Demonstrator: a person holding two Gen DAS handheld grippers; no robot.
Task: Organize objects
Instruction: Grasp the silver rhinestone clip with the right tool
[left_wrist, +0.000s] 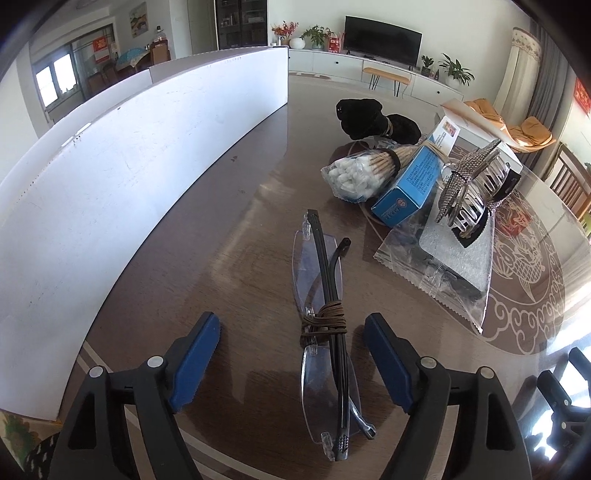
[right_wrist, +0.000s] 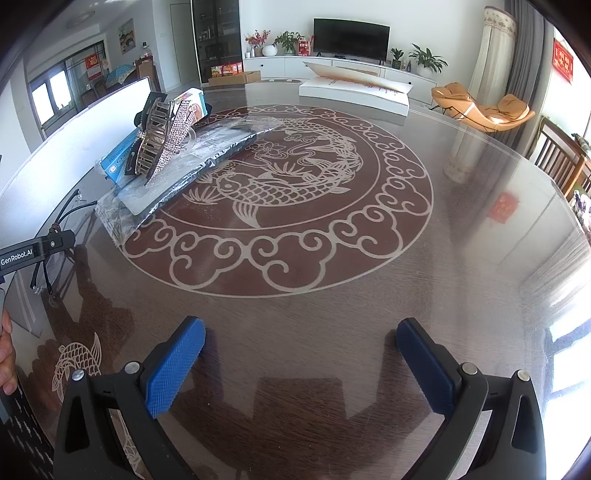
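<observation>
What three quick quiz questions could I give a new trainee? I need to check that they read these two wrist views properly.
1. True or false: the left tongs are clamped on the folded glasses.
2. Multiple choice: the rhinestone hair claw rests on (a) the bare table, (b) the clear plastic packet, (c) the cotton swabs.
3. Fill in: a brown ____ is wound around the glasses.

Key:
1. False. The pads stand apart on either side, not touching the glasses, which lie on the table.
2. b.
3. Cord.
</observation>
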